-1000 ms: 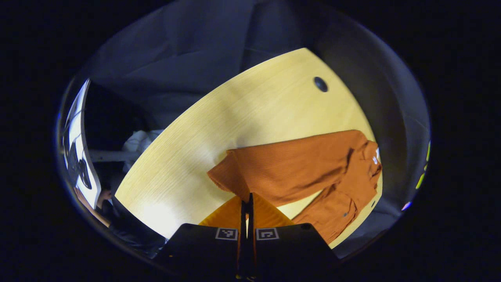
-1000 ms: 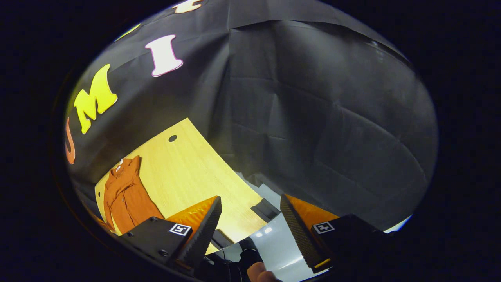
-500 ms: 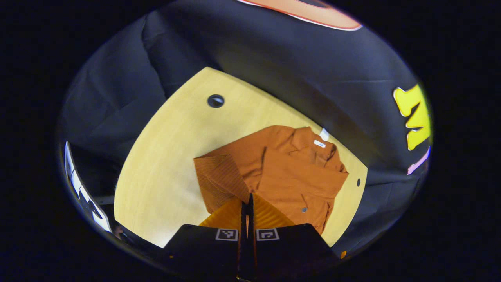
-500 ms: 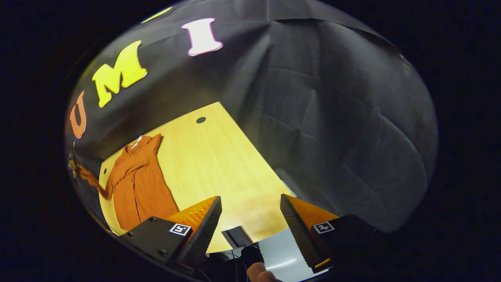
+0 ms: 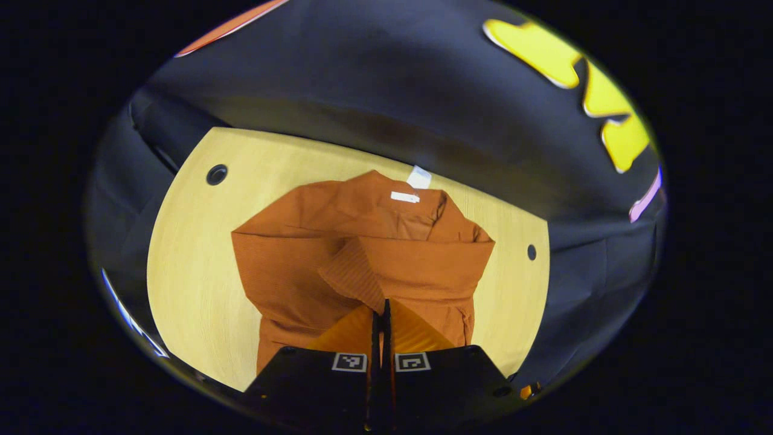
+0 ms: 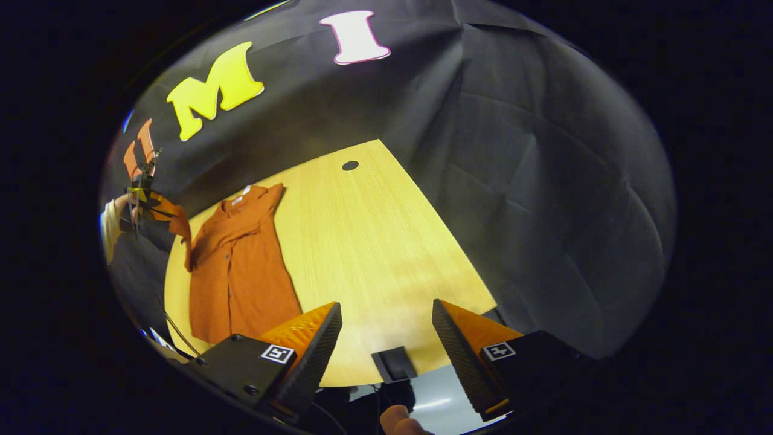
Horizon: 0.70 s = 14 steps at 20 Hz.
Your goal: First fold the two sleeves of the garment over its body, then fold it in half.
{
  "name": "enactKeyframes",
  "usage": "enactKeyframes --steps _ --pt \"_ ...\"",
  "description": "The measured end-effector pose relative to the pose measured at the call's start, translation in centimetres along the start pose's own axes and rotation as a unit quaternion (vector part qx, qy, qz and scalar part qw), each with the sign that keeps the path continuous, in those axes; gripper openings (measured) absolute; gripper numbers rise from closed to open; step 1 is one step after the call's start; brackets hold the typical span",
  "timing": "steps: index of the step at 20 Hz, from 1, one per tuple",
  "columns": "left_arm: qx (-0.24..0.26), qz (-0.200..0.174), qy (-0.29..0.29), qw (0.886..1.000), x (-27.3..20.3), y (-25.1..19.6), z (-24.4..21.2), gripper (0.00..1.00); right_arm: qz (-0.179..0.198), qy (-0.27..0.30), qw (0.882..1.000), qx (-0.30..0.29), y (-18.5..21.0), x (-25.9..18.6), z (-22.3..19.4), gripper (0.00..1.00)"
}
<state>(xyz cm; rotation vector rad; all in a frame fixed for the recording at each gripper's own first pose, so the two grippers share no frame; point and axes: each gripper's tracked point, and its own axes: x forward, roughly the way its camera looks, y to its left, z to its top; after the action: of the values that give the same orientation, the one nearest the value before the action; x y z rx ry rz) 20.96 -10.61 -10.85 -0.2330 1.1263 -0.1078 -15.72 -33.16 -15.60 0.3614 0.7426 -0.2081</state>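
In the left gripper view, the left tool has its fingers pressed together on the cuff of the sleeve, which it holds lifted above the garment's body. Beyond it, the rust-orange garment lies on the pale wooden desk, collar toward the far edge, near the black cloth wall. In the right gripper view, the right tool is released, its fingers wide apart with nothing between them, over the desk's near edge. Farther off to the left, the garment lies flat, and a hand seems to raise the sleeve, though it is small there.
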Motion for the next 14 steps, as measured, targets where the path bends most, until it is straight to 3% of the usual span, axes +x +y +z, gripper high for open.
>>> enactKeyframes --steps 3,9,14 --pt "0.012 0.002 0.028 1.0 1.8 -3.9 -0.9 0.03 0.004 0.005 1.0 0.008 -1.1 0.0 -0.4 0.96" --pt "0.046 -0.003 0.069 0.997 7.6 -11.7 -3.4 0.03 -0.031 0.019 0.998 0.043 -6.1 -0.3 -4.0 0.96" --pt "0.039 -0.054 0.089 0.994 9.8 -17.2 -5.4 0.07 -0.036 0.037 0.997 0.058 -7.8 0.5 -6.2 0.97"
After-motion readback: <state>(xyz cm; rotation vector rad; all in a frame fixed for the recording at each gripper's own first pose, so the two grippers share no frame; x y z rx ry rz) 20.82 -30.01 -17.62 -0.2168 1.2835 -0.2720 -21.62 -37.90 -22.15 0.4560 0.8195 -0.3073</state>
